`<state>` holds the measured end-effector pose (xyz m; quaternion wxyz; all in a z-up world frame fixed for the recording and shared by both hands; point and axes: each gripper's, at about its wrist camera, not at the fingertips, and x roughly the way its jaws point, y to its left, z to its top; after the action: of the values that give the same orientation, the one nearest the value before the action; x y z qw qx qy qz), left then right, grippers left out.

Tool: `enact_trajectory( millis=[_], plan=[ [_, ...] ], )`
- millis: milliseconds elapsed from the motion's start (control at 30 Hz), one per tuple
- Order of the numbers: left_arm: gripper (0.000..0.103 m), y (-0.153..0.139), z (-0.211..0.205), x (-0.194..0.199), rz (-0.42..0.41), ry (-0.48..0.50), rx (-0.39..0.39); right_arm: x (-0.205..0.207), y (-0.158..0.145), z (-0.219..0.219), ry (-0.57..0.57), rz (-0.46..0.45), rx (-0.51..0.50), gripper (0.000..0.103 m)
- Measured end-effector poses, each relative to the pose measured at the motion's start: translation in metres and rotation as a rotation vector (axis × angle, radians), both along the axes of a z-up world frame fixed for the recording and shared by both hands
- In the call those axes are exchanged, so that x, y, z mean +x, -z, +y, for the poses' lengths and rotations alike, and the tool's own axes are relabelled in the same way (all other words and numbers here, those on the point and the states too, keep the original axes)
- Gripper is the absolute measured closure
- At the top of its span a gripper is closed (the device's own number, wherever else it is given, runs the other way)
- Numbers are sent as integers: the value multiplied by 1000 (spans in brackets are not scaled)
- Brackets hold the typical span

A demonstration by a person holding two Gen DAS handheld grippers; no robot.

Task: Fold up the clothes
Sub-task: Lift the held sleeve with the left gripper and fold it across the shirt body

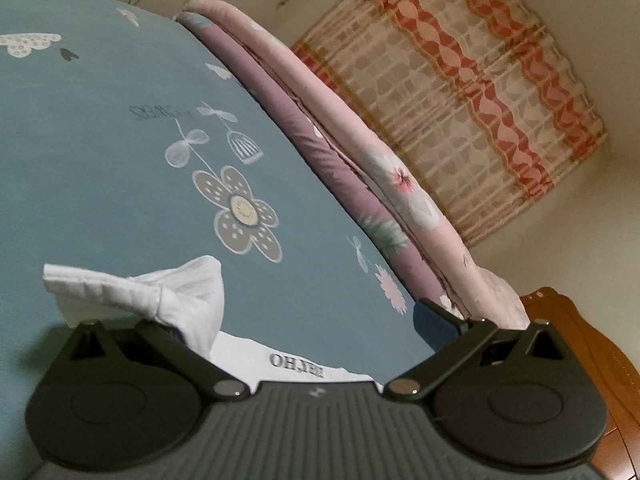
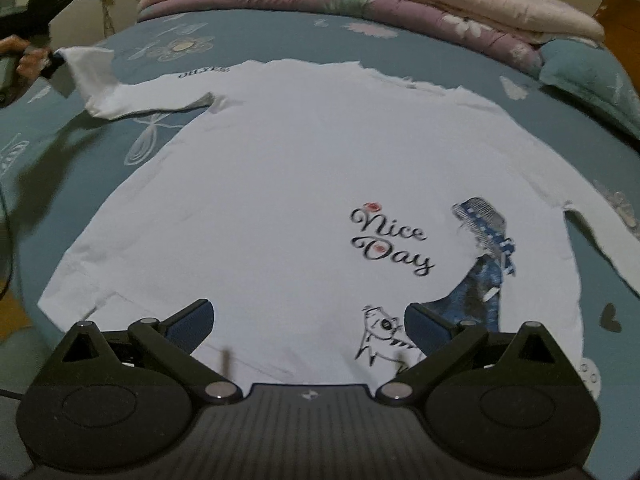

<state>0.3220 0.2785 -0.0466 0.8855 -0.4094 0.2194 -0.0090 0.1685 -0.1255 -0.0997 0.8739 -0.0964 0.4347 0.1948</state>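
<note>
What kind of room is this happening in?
Most likely a bedroom: a white shirt lies spread on a bed's blue flowered sheet, folded quilts are stacked along its far edge, and a patterned curtain hangs behind.

Each tongs (image 2: 308,326) has a ribbed dark grey body, 2 round black side housings, black linkage arms on silver pivot pins, and dark blue fingers (image 2: 192,322). A small white logo sits centred.
</note>
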Motion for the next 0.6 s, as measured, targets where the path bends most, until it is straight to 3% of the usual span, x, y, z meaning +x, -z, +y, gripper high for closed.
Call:
enact_trajectory(
  millis=[367, 600],
  plan=[
    [1, -37, -63, 19, -5, 81, 4, 0, 0, -9, -52, 34, -3, 0],
    [1, -55, -109, 32, -9, 150, 1, -2, -2, -31, -17, 10, 29, 0]
  ],
)
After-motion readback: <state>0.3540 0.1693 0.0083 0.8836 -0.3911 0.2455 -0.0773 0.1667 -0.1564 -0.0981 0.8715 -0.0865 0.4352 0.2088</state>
